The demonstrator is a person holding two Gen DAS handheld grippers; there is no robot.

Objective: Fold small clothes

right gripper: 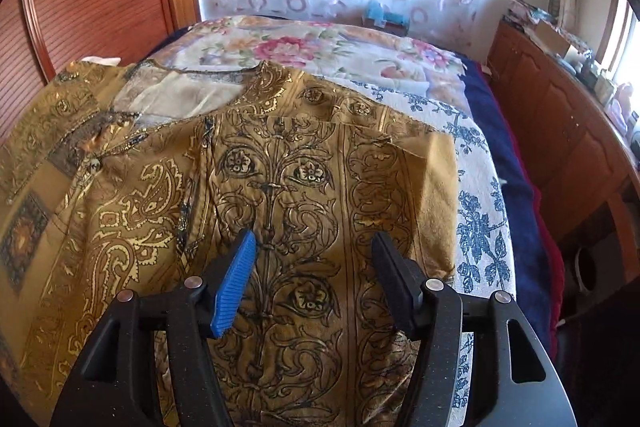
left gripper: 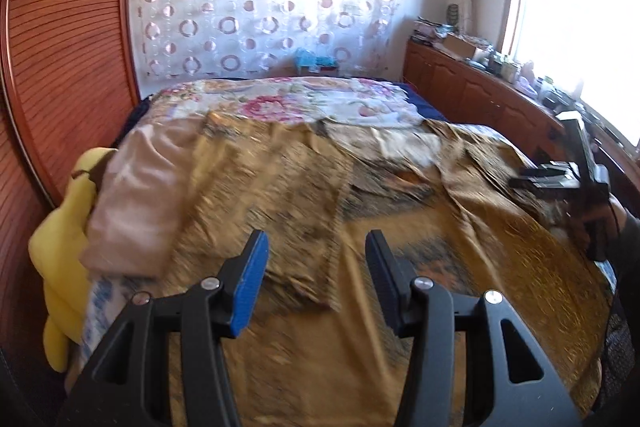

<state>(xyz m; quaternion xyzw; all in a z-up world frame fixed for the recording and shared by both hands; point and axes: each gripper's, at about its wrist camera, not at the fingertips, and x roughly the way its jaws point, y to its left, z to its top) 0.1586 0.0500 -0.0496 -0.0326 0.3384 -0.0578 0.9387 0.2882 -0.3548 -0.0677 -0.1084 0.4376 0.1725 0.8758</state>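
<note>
Two handheld grippers angled down over a mustard patterned garment (right gripper: 280, 167) on a bed.
Left gripper (left gripper: 316, 267) and right gripper (right gripper: 314, 267) both gape, jaws empty.

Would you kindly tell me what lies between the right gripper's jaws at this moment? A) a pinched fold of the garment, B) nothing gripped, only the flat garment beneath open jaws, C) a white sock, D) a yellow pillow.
B: the right gripper has its jaws apart, and the mustard patterned garment lies flat below them, unpinched.
</note>
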